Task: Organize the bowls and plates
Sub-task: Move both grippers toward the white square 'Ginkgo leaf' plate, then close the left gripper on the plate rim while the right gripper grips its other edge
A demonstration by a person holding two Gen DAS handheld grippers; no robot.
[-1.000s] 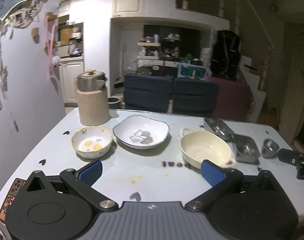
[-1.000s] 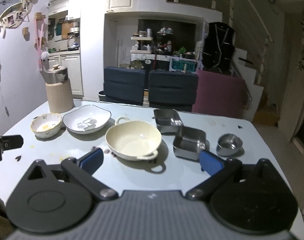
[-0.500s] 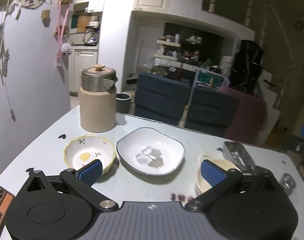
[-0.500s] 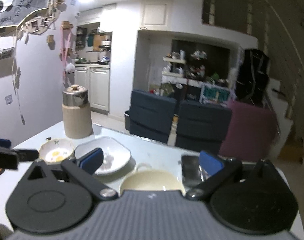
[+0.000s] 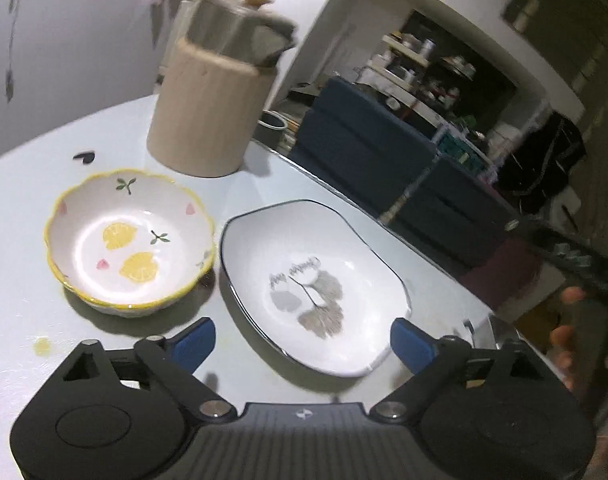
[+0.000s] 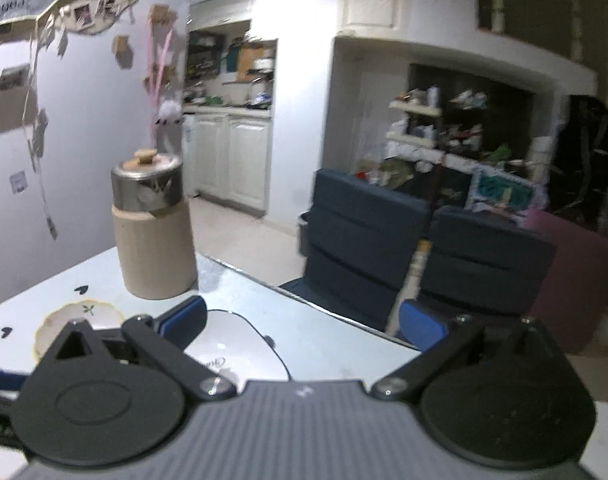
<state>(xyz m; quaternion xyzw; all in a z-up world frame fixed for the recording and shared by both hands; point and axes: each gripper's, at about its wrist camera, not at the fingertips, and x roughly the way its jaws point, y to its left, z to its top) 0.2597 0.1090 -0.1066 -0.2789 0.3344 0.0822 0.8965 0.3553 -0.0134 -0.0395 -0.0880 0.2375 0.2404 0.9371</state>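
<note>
- At about 10 o'clock in my left wrist view stands a tall beige canister (image 5: 208, 120) with a metal lid, upright at the far edge of the pale surface (image 5: 32, 196). It is behind the dishes, not in my path.
- At 9 o'clock sits the lemon bowl (image 5: 130, 240), scalloped with a yellow rim, empty and upright. It is just beside the plate, nearly touching it, so I judge a careless slide of either dish could knock the other.
- At the centre lies the white plate (image 5: 312, 280), shallow, dark-rimmed, with a grey leaf print. Its near edge falls between my blue fingertips.
- My left claw (image 5: 302, 340) is spread wide and holds nothing. I judge it is lined up to take the plate by its near rim.
- At 3 o'clock, blurred, part of a hand and a dark shape show; I cannot tell more.
- My right claw (image 6: 302, 322) is also spread wide and empty, held above the surface and facing dark blue chairs (image 6: 368, 244) beyond the far edge.
- In that view the plate (image 6: 240, 344) and bowl (image 6: 84, 316) peek out at 8 o'clock, mostly hidden by the claw body.
</note>
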